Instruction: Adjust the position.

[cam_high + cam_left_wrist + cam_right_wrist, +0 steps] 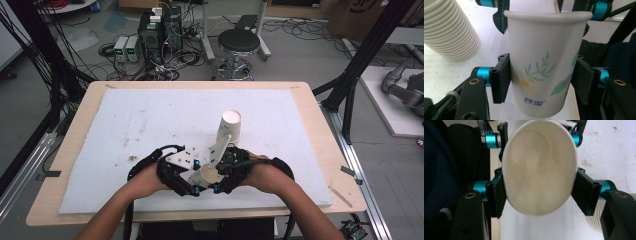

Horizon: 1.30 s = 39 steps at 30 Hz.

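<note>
As both grippers meet near the front edge of the white mat (125, 120), a single paper cup (544, 65) sits clamped between them, printed with a daisy and green leaves. The left gripper (541, 81) has its pads pressed on the cup's lower wall, while the right gripper (539, 195) squeezes the cup near its rim, bending the mouth into an oval. In the high view the cup lies tilted between the person's two hands, low over the mat's near side, its mouth toward the right. A stack of paper cups (230, 126) lies on its side just beyond, toward the far right of the hands. The step in hand looks like a handover or a pulling apart of nested cups, though whether a second cup sits inside cannot be told. Next, one gripper would likely need to let go, or both draw apart gently, without crushing the thin wall.
</note>
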### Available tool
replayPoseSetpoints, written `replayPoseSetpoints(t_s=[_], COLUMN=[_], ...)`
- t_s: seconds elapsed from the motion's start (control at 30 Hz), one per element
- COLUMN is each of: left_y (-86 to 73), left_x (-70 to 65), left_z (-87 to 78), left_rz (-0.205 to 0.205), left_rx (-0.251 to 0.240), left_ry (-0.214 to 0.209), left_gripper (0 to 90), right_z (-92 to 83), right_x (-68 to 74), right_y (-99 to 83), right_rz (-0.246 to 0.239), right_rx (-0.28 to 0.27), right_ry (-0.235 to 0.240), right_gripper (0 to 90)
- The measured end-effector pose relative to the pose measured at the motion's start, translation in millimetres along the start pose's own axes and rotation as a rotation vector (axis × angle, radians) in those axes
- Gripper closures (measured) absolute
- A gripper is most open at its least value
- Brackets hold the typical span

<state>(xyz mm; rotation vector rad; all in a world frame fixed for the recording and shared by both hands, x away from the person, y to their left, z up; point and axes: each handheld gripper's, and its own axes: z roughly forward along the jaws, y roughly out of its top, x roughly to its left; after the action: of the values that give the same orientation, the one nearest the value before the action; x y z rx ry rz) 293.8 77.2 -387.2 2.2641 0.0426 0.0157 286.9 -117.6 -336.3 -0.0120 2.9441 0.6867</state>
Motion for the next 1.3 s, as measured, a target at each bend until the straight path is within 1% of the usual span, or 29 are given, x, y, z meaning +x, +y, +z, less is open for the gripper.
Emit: replayPoseSetpoints(t_s=[0.07, 0.13, 0.17, 0.2, 0.23, 0.27, 0.3, 0.33, 0.4, 0.43, 0.47, 0.5, 0.53, 0.57, 0.6, 0.63, 0.73, 0.83, 0.87, 0.93, 0.97, 1.0, 1.1, 1.23, 1.3], left_y=[-0.9, -2.2, -2.9, -4.0, -5.3, -7.2, -9.6, -11.9, -16.1, -17.7, -19.7, -21.9, -23.7, -25.9, -27.3, -29.3, -35.3, -40.7, -42.3, -46.0, -48.2, -49.4, -53.7, -58.8, -61.7], left_x=[-0.5, -0.5, -0.6, -0.1, 0.9, 1.6, 2.0, 2.7, 2.8, 3.3, 3.5, 3.9, 3.8, 3.1, 3.0, 2.9, 3.4, 4.0, 3.7, 3.5, 3.8, 3.9, 5.6, 7.8, 8.7], left_z=[1.2, 1.0, 0.4, -0.7, -2.4, -4.0, -5.6, -7.7, -11.1, -12.2, -13.0, -13.9, -14.9, -15.6, -16.5, -17.4, -20.0, -22.2, -22.5, -23.6, -24.0, -24.2, -25.6, -31.3, -34.6], left_rz=[-0.006, -0.011, -0.021, -0.030, -0.033, -0.045, -0.063, -0.071, -0.096, -0.096, -0.100, -0.102, -0.102, -0.107, -0.107, -0.110, -0.128, -0.144, -0.154, -0.162, -0.167, -0.172, -0.194, -0.208, -0.214], left_rx=[-0.003, -0.015, -0.030, -0.046, -0.055, -0.077, -0.106, -0.136, -0.188, -0.186, -0.195, -0.209, -0.212, -0.224, -0.225, -0.231, -0.251, -0.284, -0.301, -0.323, -0.333, -0.339, -0.364, -0.396, -0.413], left_ry=[-0.004, 0.001, 0.005, 0.009, 0.017, 0.023, 0.028, 0.034, 0.048, 0.059, 0.062, 0.056, 0.059, 0.061, 0.064, 0.074, 0.099, 0.126, 0.134, 0.159, 0.171, 0.179, 0.209, 0.263, 0.286], left_gripper=[37.5, 37.2, 36.6, 36.1, 35.6, 34.9, 34.6, 34.4, 33.6, 33.2, 33.4, 33.8, 34.1, 34.4, 34.7, 34.9, 35.4, 35.5, 35.5, 35.5, 35.4, 35.4, 34.9, 34.4, 34.5], right_z=[0.9, 1.8, 1.8, 1.6, 0.9, 0.0, -1.5, -3.8, -7.4, -9.3, -11.0, -13.2, -15.1, -17.1, -19.5, -21.1, -27.4, -31.5, -32.5, -33.5, -33.6, -33.9, -34.5, -36.1, -36.4], right_x=[0.7, 0.0, -0.5, -0.8, -1.3, -2.1, -1.8, -1.7, -2.1, -2.3, -3.3, -4.2, -4.9, -5.1, -5.5, -4.9, -3.7, -1.5, -0.4, 1.9, 3.0, 3.7, 4.5, 9.5, 11.5], right_y=[1.0, 0.4, -0.3, -1.3, -2.8, -4.5, -6.8, -9.5, -16.1, -19.9, -23.9, -27.9, -31.6, -35.0, -38.9, -41.0, -50.7, -62.2, -67.1, -78.0, -83.8, -91.5, -108.0, -128.7, -139.4], right_rz=[-0.006, -0.001, 0.003, 0.011, 0.027, 0.041, 0.064, 0.079, 0.104, 0.120, 0.133, 0.150, 0.161, 0.171, 0.175, 0.183, 0.207, 0.235, 0.247, 0.276, 0.295, 0.321, 0.376, 0.426, 0.453], right_rx=[-0.002, -0.002, -0.003, -0.018, -0.038, -0.070, -0.105, -0.133, -0.192, -0.218, -0.250, -0.278, -0.307, -0.322, -0.335, -0.340, -0.381, -0.416, -0.427, -0.464, -0.478, -0.494, -0.523, -0.562, -0.574], right_ry=[0.003, 0.009, 0.006, 0.003, -0.003, -0.008, -0.010, -0.012, -0.033, -0.047, -0.053, -0.050, -0.053, -0.054, -0.060, -0.061, -0.077, -0.097, -0.109, -0.114, -0.125, -0.147, -0.181, -0.229, -0.267], right_gripper=[35.2, 33.2, 31.0, 28.3, 23.8, 20.1, 19.5, 18.5, 18.3, 18.3, 18.3, 18.3, 18.3, 18.3, 18.3, 18.3, 18.4, 18.4, 18.4, 18.4, 18.4, 18.4, 18.4, 18.6, 18.6])
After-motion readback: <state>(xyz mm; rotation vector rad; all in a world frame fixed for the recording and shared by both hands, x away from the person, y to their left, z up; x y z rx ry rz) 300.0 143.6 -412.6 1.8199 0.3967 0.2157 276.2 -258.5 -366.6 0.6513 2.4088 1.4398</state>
